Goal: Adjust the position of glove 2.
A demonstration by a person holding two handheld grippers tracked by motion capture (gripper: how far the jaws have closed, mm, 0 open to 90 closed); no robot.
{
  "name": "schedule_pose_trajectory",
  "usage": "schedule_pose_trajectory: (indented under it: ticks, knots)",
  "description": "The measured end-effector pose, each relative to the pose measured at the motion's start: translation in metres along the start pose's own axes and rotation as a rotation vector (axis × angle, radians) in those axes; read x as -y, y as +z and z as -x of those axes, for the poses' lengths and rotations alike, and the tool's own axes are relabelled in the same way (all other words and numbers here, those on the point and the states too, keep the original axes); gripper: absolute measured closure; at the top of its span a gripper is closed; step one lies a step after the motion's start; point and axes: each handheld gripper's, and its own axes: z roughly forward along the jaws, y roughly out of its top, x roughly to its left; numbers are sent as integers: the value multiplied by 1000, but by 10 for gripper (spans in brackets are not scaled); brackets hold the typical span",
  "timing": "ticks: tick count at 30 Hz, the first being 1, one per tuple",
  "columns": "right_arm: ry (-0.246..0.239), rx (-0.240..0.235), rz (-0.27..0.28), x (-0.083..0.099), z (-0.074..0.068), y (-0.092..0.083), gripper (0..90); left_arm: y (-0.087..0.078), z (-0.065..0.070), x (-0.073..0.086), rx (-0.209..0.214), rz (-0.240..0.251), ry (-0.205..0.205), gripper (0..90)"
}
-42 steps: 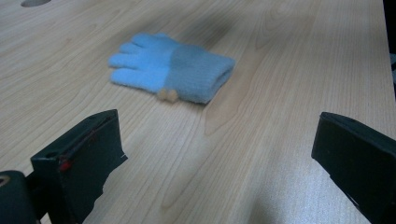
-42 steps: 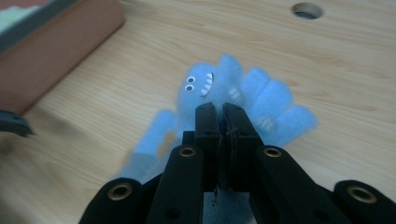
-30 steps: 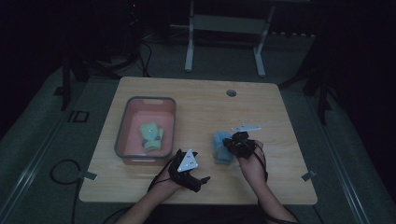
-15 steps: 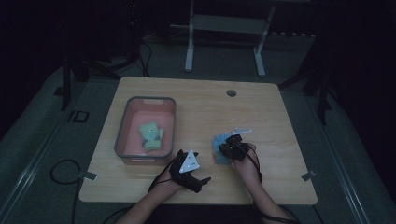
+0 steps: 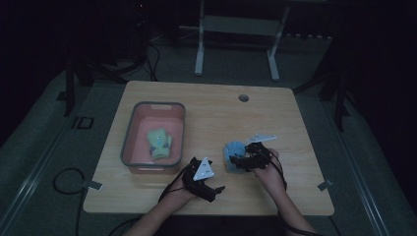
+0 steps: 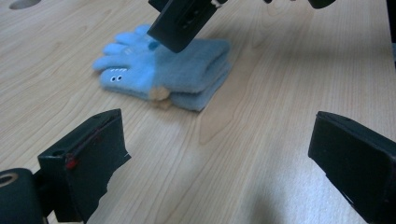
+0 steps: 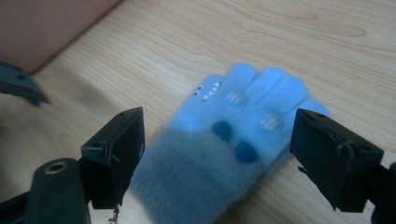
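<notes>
Blue gloves flat on table, right gripper fingers just opened wide above

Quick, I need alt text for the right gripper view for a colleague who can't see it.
A fuzzy blue glove with small face markings lies flat on the wooden table, between the wide-open black jaws of the right gripper, whose jaws have just been opening and press on nothing. A pink bin shows at the upper left.

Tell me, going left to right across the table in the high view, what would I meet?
Pink tray holding green gloves → left gripper → blue gloves → right gripper, jaws just opened, above them.
</notes>
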Motion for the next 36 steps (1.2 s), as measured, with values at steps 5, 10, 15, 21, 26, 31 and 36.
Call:
schedule_pose_trajectory:
  ticks: [5,10,15,21,26,31,36]
  knots:
    - [-27,35,40,5,10,-7,145,4,0,-5,34,-18,16,43]
    - [-72,-24,54,9,22,-14,171,9,-2,-9,54,-35,7,60]
    - [-79,-58,28,13,30,-16,153,14,-4,-15,57,-33,46,73]
    - [-74,-52,34,16,33,-17,140,23,-6,-24,81,-33,98,141]
    - [-85,-76,25,17,34,-18,170,31,-9,-27,74,-41,124,151]
    - [-76,-66,47,11,41,-20,397,40,-13,-30,70,-68,171,204]
    - [-67,-69,59,3,49,-17,418,47,-15,-33,74,-72,210,268]
